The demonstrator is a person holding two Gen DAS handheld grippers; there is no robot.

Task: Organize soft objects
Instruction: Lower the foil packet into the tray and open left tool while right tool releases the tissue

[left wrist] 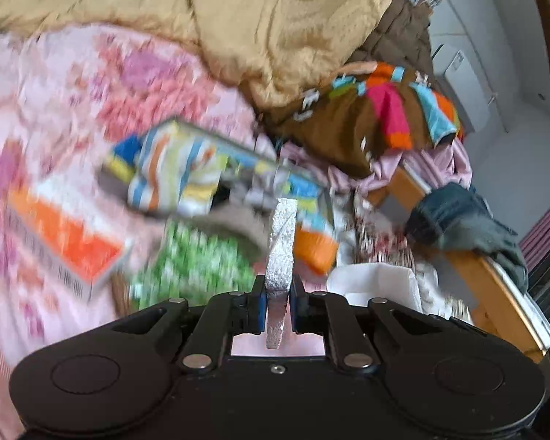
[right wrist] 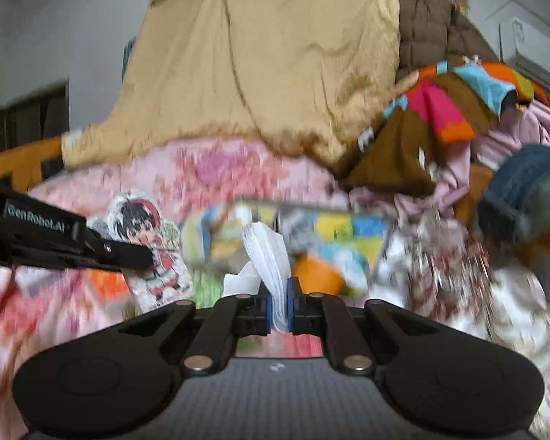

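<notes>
My left gripper (left wrist: 278, 293) is shut on a thin flat piece (left wrist: 282, 253) that shows edge-on, white and glittery, in the left wrist view. The right wrist view shows its face: a cartoon figure cutout (right wrist: 143, 231) in red clothes, with the left gripper (right wrist: 143, 256) clamped on it from the left, above the pink floral bedsheet (right wrist: 220, 168). My right gripper (right wrist: 279, 304) is shut on a crumpled white tissue (right wrist: 267, 253) that sticks up between the blue pads (right wrist: 268, 308). Both views are blurred by motion.
A tan quilt (left wrist: 275, 18) is heaped at the back, with a brown multicoloured garment (left wrist: 377, 117) to its right. Jeans (left wrist: 458, 220) hang over the wooden bed rail (left wrist: 495, 293). A colourful printed box (left wrist: 201, 172), an orange and white box (left wrist: 66, 242) and a green patterned item (left wrist: 198, 264) lie on the bed.
</notes>
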